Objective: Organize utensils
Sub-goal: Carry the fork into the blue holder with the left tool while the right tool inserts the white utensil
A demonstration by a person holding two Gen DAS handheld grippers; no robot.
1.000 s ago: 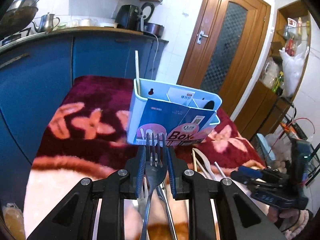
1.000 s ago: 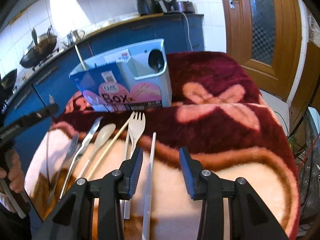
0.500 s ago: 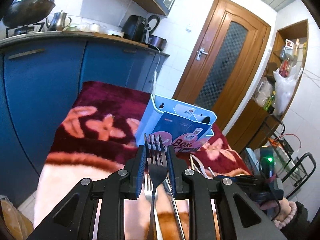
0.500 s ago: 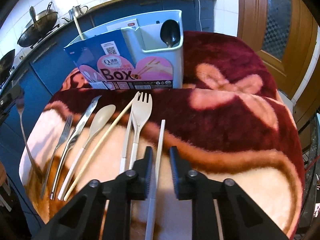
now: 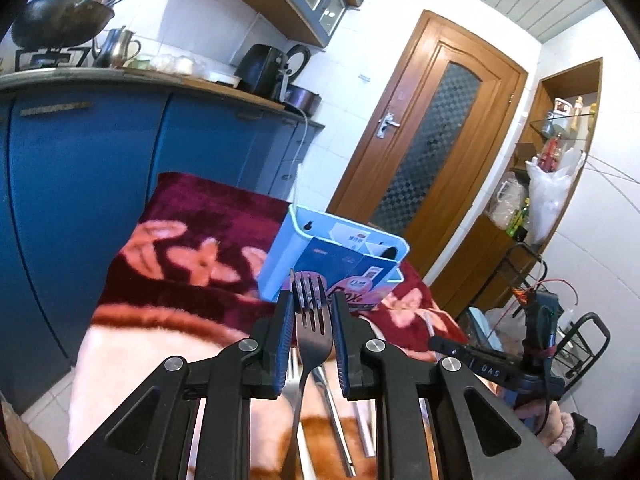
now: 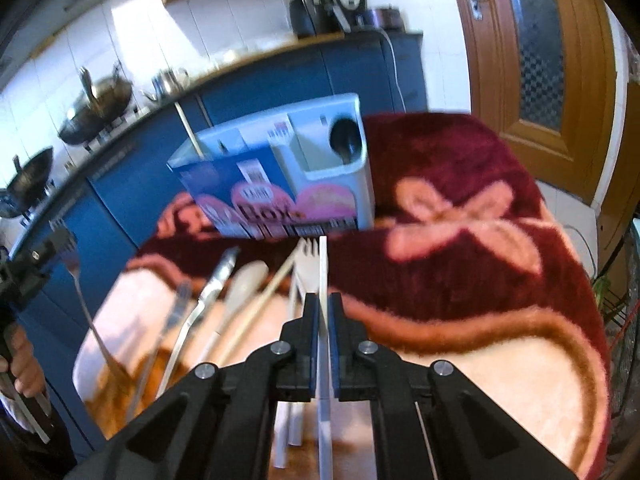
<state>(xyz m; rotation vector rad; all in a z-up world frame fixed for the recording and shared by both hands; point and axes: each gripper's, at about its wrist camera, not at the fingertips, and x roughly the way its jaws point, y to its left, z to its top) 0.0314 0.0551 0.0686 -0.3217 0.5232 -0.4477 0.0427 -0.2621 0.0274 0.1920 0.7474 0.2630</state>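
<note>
our left gripper [image 5: 311,330] is clamped on a metal fork [image 5: 310,320], tines up and forward, handle hanging down between the jaws. it sits raised above the blanket-covered table [image 5: 176,240], with the light blue utensil box [image 5: 320,252] just ahead and below the tines. from the right wrist view we see the same fork [image 6: 86,304] dangling at far left, held clear of the table, with a hand [image 6: 22,364] on the gripper handle.

our right gripper [image 6: 323,308] has just been closing and now pinches a thin white stick, probably a chopstick [image 6: 323,272], jaws nearly together with only that stick between them. its tip points toward the box [image 6: 280,176].

still lying on the blanket in front of the box, side by side: a second metal fork [image 6: 176,304], a metal knife [image 6: 208,296], a beige spoon [image 6: 244,284], a wooden chopstick [image 6: 268,292], and a beige plastic fork [image 6: 306,256] partly hidden behind the white stick. the box already holds a dark spoon [image 6: 346,140] in its right compartment and a wooden chopstick standing at its left end. right view is motion-blurred, so finer detail we can't tell.
</note>
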